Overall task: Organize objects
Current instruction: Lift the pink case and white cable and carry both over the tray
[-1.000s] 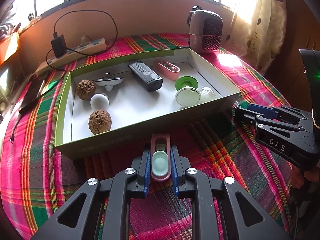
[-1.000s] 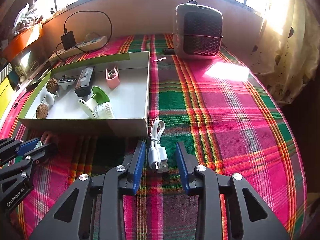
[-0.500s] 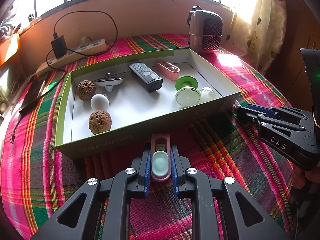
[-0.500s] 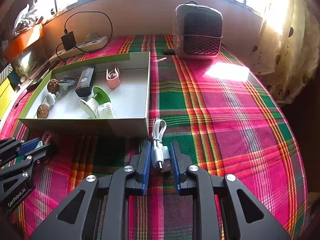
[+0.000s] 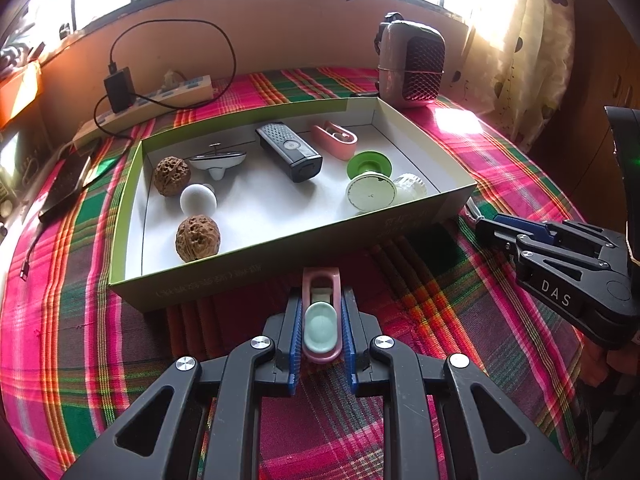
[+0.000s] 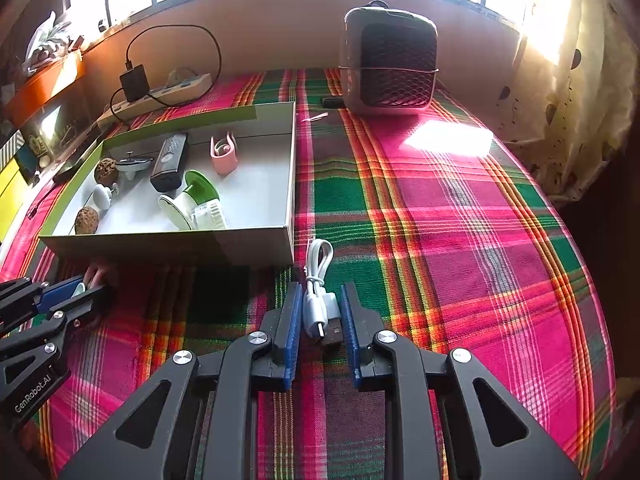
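**Box and loose items: both tongs gripping, items still outside the box**

The box (image 5: 404, 224), open-topped with green walls and a white floor, is sitting on the plaid-covered surface (image 6: 460, 240). Lying inside it: two walnuts (image 5: 198, 238), a white knob (image 5: 198, 199), a small white dish-shaped piece (image 5: 218, 160), a black remote-like device (image 5: 289, 151), a pink clip (image 5: 334, 139), a green-and-white round gadget (image 5: 370, 184) and a clear ribbed cap (image 5: 410, 186) touching it.

The left tongs (image 5: 321, 326) are pinching a second pink holder (image 5: 321, 312) with a pale green insert; the blue pads (image 5: 295, 332) are pressing on both of its sides. It is resting just in front of the box's near wall, outside the box.

The right tongs (image 6: 321, 318) are closing narrowly on a white USB cable (image 6: 318, 280), bundled, its plug ends sitting between the blue pads (image 6: 293, 320). The looped end is pointing toward the box's near right corner; the cable is lying on the cloth just beside that corner, outside the box.

Both tongs are angling downward toward the cloth. Seen from the left camera, the right tongs (image 5: 486, 226) are sitting beside the box's right corner.

At the back edge: a power strip (image 5: 160, 100) with a black charger plugged in, and a small mesh-fronted heater (image 6: 390, 64).
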A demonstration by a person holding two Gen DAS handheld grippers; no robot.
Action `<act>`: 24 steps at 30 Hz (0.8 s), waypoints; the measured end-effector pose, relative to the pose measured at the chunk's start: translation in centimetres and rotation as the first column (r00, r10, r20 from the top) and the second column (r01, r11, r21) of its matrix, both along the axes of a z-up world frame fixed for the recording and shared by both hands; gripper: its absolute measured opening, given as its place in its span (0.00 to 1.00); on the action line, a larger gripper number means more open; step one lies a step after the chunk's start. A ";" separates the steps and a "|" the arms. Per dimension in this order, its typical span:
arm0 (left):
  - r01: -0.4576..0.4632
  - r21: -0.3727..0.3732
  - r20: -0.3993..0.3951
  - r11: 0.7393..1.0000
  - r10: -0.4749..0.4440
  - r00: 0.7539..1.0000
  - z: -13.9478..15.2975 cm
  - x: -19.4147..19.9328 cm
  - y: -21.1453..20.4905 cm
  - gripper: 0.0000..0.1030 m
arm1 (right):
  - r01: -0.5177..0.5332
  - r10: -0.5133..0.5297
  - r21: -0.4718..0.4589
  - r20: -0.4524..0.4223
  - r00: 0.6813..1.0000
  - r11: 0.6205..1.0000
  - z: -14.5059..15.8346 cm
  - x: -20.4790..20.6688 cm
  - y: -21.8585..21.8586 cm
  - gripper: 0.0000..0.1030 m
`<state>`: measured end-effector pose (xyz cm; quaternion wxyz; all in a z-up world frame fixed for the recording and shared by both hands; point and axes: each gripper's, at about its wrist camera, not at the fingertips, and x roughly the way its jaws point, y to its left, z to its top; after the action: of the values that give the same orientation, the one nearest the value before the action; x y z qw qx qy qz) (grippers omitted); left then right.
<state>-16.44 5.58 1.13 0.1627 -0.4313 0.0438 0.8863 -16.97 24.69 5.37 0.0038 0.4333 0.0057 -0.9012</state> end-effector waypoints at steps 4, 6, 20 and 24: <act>-0.007 0.003 -0.005 1.000 0.007 1.000 0.3 0.3 0.1 0.15 | 0.004 -0.004 -0.004 0.001 1.000 1.000 0.1 0.3 0.2 0.20; -0.010 0.005 -0.009 1.000 0.010 1.000 0.4 0.5 0.1 0.15 | 0.006 -0.006 -0.008 -0.001 1.000 1.000 0.1 0.5 0.3 0.20; -0.033 0.009 -0.040 0.999 0.033 0.999 1.9 1.8 -0.1 0.15 | -0.012 0.010 -0.037 -0.039 0.999 0.999 1.6 1.9 0.3 0.20; -0.043 0.015 -0.049 0.999 0.043 0.998 2.4 2.1 -0.3 0.15 | -0.019 0.017 -0.045 -0.053 0.998 0.999 2.1 2.2 0.1 0.20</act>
<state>-14.37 5.28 3.51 0.1455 -0.4091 0.0322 0.9003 -14.78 24.83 7.51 0.0217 0.4092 -0.0109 -0.9121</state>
